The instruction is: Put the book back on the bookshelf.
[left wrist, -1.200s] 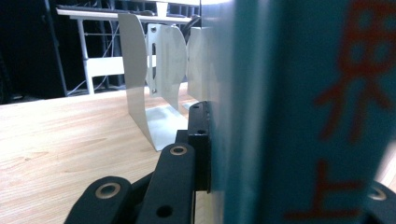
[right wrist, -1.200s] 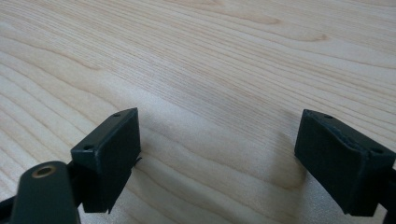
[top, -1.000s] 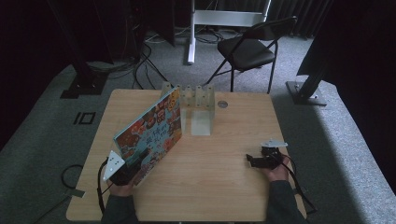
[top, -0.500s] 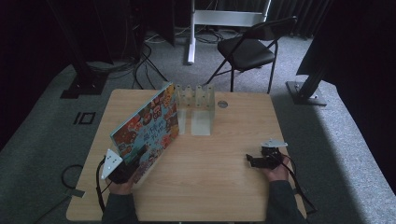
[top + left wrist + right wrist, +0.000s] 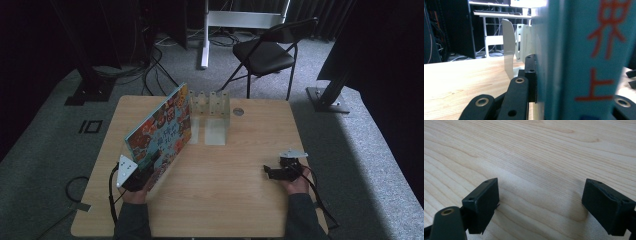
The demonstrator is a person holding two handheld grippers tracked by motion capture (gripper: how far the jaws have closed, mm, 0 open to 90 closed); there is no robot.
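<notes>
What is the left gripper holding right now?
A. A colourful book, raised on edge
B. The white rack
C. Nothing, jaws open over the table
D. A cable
A: the left gripper is clamped on the near end of the colourful book, which stands tilted on edge toward the white rack.

A dim recording lab, from where I sit.
My pale wooden worktop [image 5: 240, 200] stands alone on grey carpet [image 5: 350, 150], ringed by black curtains [image 5: 30, 65] and black stand feet [image 5: 327, 102], with loose black cables [image 5: 155, 60], a black folding chair [image 5: 265, 52] and a white desk frame [image 5: 240, 20] behind.
</notes>
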